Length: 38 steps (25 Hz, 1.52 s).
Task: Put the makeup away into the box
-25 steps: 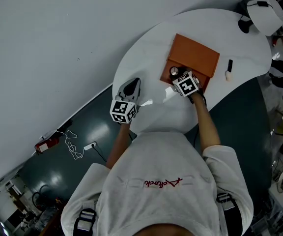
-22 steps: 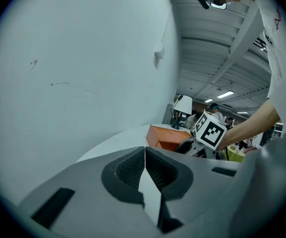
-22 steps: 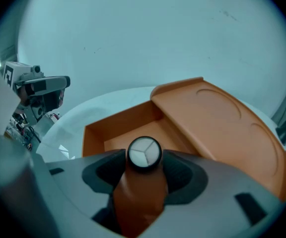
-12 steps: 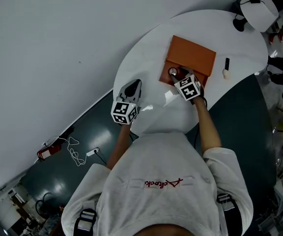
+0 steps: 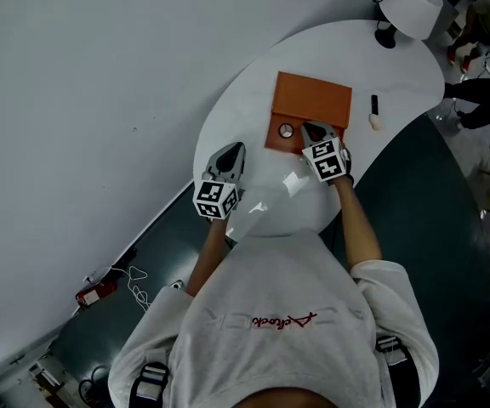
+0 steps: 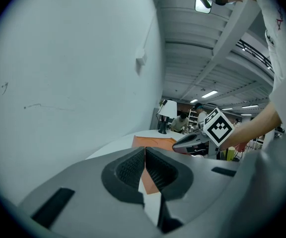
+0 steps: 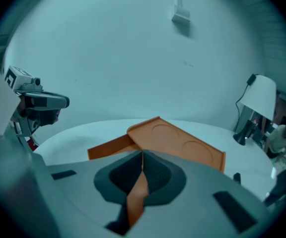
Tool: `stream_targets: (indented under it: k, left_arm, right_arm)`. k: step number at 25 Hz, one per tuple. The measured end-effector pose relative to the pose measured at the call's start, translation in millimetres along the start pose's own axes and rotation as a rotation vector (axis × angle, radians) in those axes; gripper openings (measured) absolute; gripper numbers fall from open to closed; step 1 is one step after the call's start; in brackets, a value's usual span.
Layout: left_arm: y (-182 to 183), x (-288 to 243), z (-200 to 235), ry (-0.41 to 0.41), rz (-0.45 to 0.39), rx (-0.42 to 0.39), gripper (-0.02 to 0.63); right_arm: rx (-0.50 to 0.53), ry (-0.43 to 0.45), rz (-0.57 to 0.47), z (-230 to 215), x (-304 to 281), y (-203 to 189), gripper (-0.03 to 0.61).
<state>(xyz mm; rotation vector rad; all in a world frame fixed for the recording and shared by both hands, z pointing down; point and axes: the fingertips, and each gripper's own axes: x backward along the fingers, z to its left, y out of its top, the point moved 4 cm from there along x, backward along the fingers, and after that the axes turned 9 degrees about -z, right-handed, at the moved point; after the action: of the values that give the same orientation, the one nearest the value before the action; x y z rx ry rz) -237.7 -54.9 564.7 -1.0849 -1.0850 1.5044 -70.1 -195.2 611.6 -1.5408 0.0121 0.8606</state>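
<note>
Orange and open, the box (image 5: 311,100) sat near the middle of the round white surface (image 5: 253,92), its lid thrown back and a small round silver-topped compact (image 5: 286,130) lying in its tray. Two more makeup pieces lay on the surface just right of the box: a slim black tube (image 5: 374,104) and, beside it, a pale stubby item (image 5: 374,122). Both looked light, hard-shelled and probably slick. The tube seemed apt to roll, so a pinch across its mid-barrel appeared safest. The right gripper (image 5: 311,129), above the box's near right corner, had just been closing its jaws, which met on nothing. The left gripper (image 5: 235,149), likewise closed and empty, hovered at the surface's left edge.
</note>
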Motion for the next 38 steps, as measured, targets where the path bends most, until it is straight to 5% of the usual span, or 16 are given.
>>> stream_targets:
  k: [8, 20, 28, 38]
  left_arm:
    - [1, -24, -45, -0.112, 0.006, -0.025, 0.012]
    - [-13, -86, -152, -0.406, 0.058, -0.083, 0.012]
    - [-44, -93, -203, -0.529, 0.123, -0.152, 0.012]
    - [-42, -110, -194, -0.482, 0.115, -0.12, 0.012]
  right_arm:
    - [-0.175, -0.18, -0.067, -48, 64, -20, 0.021]
    - [-0.392, -0.522, -0.069, -108, 192, -105, 0.021]
    - [-0.453, -0.566, -0.039, -112, 218, -144, 0.021]
    - [-0.479, -0.522, -0.015, -117, 196, -161, 0.021]
